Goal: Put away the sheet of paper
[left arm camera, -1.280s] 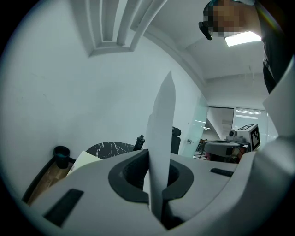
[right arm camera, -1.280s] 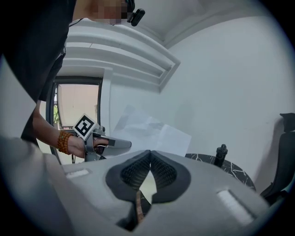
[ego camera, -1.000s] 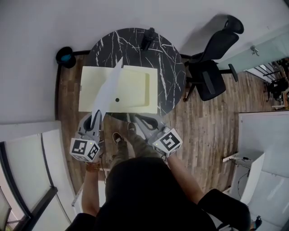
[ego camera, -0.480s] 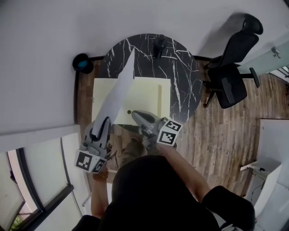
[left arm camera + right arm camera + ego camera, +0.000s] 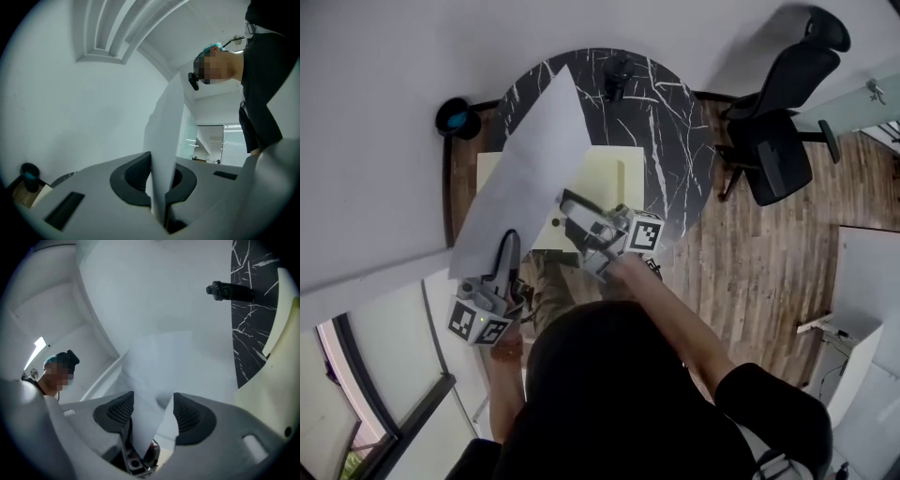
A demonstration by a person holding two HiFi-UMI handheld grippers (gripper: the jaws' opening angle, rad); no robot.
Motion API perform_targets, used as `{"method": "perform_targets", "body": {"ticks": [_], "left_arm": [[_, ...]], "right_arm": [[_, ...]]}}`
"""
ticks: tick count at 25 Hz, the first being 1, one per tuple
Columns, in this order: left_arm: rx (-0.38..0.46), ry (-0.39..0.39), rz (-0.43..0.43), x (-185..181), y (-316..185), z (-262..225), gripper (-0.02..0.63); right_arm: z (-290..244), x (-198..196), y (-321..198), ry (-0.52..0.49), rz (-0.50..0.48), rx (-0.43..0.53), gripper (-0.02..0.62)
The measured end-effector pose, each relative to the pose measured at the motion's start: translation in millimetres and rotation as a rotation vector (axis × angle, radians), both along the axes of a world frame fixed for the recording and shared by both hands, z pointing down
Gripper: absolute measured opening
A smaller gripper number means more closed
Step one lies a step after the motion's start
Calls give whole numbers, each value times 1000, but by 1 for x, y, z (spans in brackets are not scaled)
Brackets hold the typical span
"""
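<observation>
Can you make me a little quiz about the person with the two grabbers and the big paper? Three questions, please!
1. True or false: the left gripper is clamped on the sheet of paper.
2. Which colour is the round table? A white, B black with white veins, C red.
3. Fill in: the right gripper's jaws stand ____.
Key: 1 true. 2 B. 3 open; they have just been opening, with a corner of the paper between them.
</observation>
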State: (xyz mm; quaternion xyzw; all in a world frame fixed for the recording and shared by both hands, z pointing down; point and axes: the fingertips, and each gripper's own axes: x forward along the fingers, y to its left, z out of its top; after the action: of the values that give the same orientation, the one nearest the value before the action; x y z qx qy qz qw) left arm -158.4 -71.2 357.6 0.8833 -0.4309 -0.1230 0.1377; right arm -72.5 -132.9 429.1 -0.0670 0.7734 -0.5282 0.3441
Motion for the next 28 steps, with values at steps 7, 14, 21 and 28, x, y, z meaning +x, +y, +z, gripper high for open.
{"method": "perform_targets", "body": {"ticks": [7, 14, 21, 28], "left_arm": [[-128, -23, 19, -16, -20, 45, 6], [-165, 31, 144, -17, -15, 60, 6], [-181, 111, 248, 3, 7, 72, 6], [-206, 22, 277, -29, 18, 88, 70]], "right_arm": [[-3, 11, -14, 27, 75, 50, 124], [-11, -7, -8, 356, 121, 302, 120], [-8, 9, -8, 406, 166, 341, -3], [-7, 26, 1, 542, 17, 550, -3]]}}
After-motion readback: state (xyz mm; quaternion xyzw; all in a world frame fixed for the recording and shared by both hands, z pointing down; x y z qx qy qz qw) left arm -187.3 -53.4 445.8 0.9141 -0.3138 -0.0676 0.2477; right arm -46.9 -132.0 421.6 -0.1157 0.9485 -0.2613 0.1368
